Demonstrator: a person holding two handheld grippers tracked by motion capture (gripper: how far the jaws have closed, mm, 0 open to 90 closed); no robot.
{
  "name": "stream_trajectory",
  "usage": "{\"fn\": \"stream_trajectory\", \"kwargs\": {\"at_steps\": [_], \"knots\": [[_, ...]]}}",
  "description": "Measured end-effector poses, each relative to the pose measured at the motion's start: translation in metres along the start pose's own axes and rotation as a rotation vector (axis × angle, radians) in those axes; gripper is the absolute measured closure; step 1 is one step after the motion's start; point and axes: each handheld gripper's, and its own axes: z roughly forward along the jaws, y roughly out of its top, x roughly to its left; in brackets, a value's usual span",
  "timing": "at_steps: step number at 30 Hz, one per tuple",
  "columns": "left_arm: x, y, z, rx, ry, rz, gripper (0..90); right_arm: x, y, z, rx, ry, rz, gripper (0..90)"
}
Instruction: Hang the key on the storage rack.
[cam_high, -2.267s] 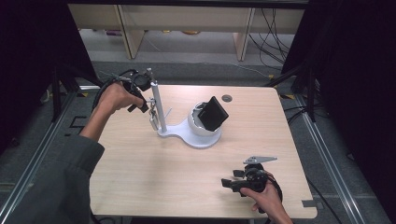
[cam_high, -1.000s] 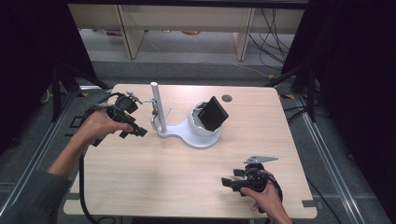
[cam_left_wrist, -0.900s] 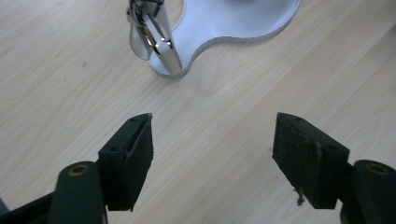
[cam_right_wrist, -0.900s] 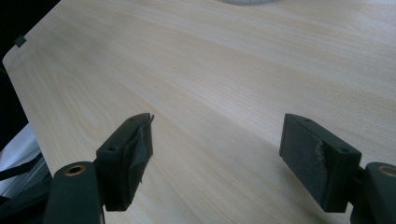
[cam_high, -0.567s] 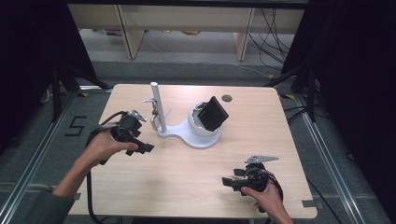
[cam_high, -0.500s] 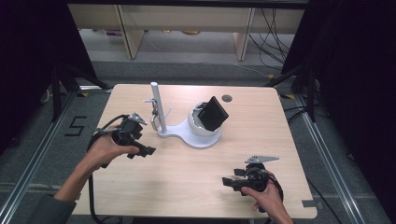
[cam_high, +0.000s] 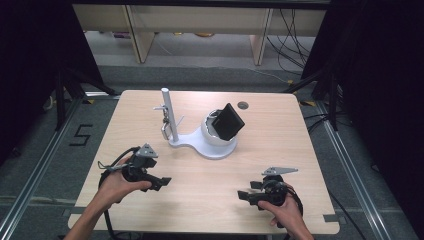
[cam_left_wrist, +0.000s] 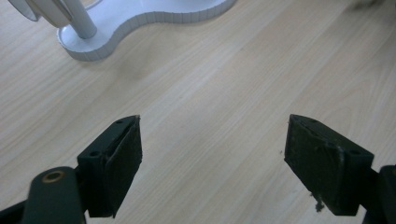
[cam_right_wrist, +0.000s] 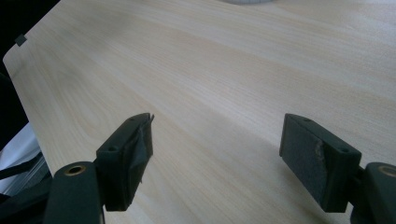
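The table (cam_high: 200, 200) is a pale wood-grain board with rounded corners and a smooth, matte face. On its far half stands a white stand (cam_high: 202, 145) with a glossy, flat, peanut-shaped base; a slim round post (cam_high: 169, 115) rises upright from its left lobe with a small metal clip (cam_high: 164, 129) hanging beside it, and a rounded white cup on the right lobe carries a flat black square block (cam_high: 229, 121), tilted. The left gripper (cam_high: 161, 182) rests low over the near left part of the table, well apart from the stand, its jaws spread wide with only bare wood between them; they have just been opening. In the left gripper view the stand's ribbed edge shows at the top. The right gripper (cam_high: 244, 195) sits at the near right, its blocky black rubber jaws also wide and empty. Against the earlier frames, the left hand has come away from the post, down and toward the near edge, while the right hand has kept its place.
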Motion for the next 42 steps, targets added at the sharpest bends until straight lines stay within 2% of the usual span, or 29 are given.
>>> {"fn": "stream_trajectory", "kwargs": {"at_steps": [4,6,7,8,9,11,13,15,18,19,20,24,25,26,27,30,33,38,39,41,42], "knots": [[-0.008,-0.009,0.005,-0.016,0.0,-0.008,18.4,0.0,0.0,-0.001,-0.007,-0.004,0.006,26.7],[-0.013,-0.014,0.008,-0.043,0.011,0.005,18.5,0.001,0.0,-0.001,-0.004,-0.005,0.004,26.7],[-0.016,-0.016,0.009,-0.054,0.013,-0.005,18.5,0.001,0.0,0.0,-0.004,-0.004,0.006,26.7],[-0.019,-0.018,0.01,-0.049,0.006,0.004,18.5,0.002,0.001,0.0,-0.005,-0.007,0.001,26.7],[-0.023,-0.02,0.013,-0.061,0.011,-0.007,18.5,0.003,0.0,0.0,-0.006,-0.007,-0.003,26.7],[-0.026,-0.023,0.015,-0.064,0.018,0.0,18.5,0.005,0.001,0.0,-0.002,-0.017,-0.01,26.7],[-0.031,-0.028,0.018,-0.064,-0.005,-0.002,18.5,0.005,0.001,0.0,-0.002,-0.006,-0.01,26.7],[-0.037,-0.032,0.019,-0.084,-0.025,-0.028,18.4,0.006,0.001,0.0,-0.003,-0.008,-0.01,26.7],[-0.048,-0.039,0.02,-0.07,-0.02,0.011,18.4,0.007,0.0,0.0,-0.004,-0.01,-0.012,26.7],[-0.05,-0.042,0.021,-0.071,-0.014,0.015,18.4,0.008,0.0,-0.001,-0.004,-0.019,0.0,26.7],[-0.052,-0.045,0.021,-0.072,-0.015,0.012,18.4,0.009,0.0,-0.001,0.001,-0.007,0.013,26.7],[-0.057,-0.054,0.02,-0.067,-0.011,0.019,18.3,0.009,-0.001,0.001,0.006,-0.016,0.015,26.7],[-0.058,-0.056,0.019,-0.07,0.0,0.031,18.3,0.008,-0.001,0.001,0.006,-0.017,0.007,26.7],[-0.058,-0.058,0.019,-0.069,0.001,0.036,18.3,0.009,-0.001,0.0,0.004,-0.005,0.008,26.7],[-0.059,-0.059,0.019,-0.072,0.001,0.028,18.2,0.007,0.0,0.0,0.0,-0.008,-0.018,26.7],[-0.06,-0.064,0.02,-0.08,0.013,0.046,18.0,0.007,0.0,0.0,0.002,0.0,-0.015,26.7],[-0.062,-0.071,0.023,-0.078,0.006,0.033,17.8,0.008,0.0,0.0,0.0,-0.002,-0.017,26.6],[-0.065,-0.078,0.024,-0.076,0.006,0.041,17.7,0.008,0.0,0.0,0.001,-0.013,-0.02,24.9],[-0.066,-0.079,0.025,-0.079,0.006,0.035,17.7,0.008,0.0,0.001,-0.003,0.004,-0.016,24.5],[-0.065,-0.08,0.025,-0.064,0.011,0.049,17.4,0.008,0.0,0.0,-0.001,-0.012,-0.017,22.7],[-0.065,-0.081,0.026,-0.07,0.013,0.044,17.4,0.009,-0.001,0.001,-0.002,0.002,0.003,21.5]]}}
